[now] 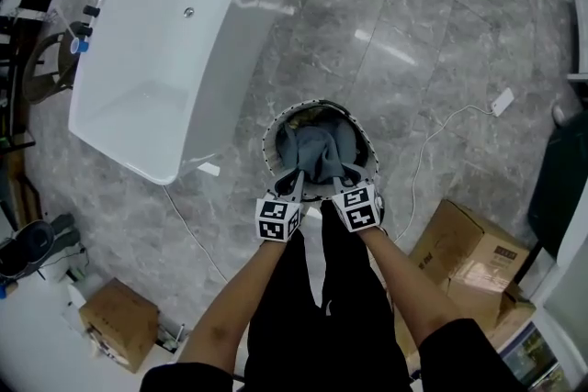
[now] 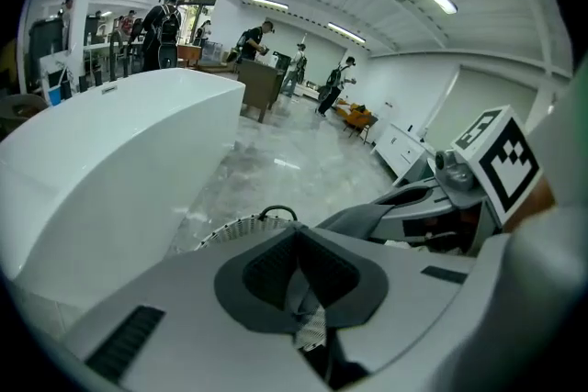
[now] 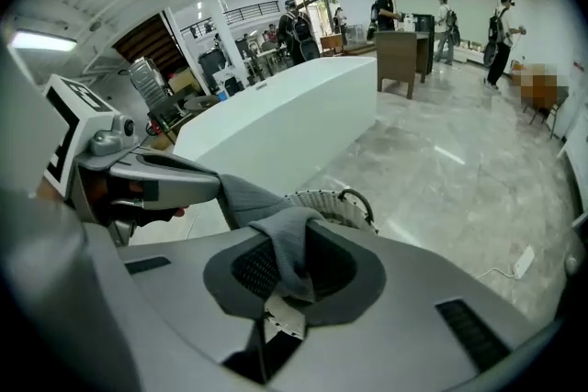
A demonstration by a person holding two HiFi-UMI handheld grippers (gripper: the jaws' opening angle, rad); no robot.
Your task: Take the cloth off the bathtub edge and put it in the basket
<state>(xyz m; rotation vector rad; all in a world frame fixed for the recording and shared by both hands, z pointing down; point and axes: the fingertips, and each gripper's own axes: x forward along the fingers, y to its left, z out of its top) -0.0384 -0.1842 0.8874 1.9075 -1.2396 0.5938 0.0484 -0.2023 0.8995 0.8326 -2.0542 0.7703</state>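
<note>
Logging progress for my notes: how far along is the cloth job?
Done: cloth is off the bathtub edge. In hand: left gripper and right gripper both pinch it, its bulk sagging into the basket. To do: release it.

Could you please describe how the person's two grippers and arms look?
The left gripper and right gripper have light grey plastic bodies with dark grey ribbed pads. Each carries a white cube with black square markers. The forearms are uncovered; the sleeves and trousers are black.
</note>
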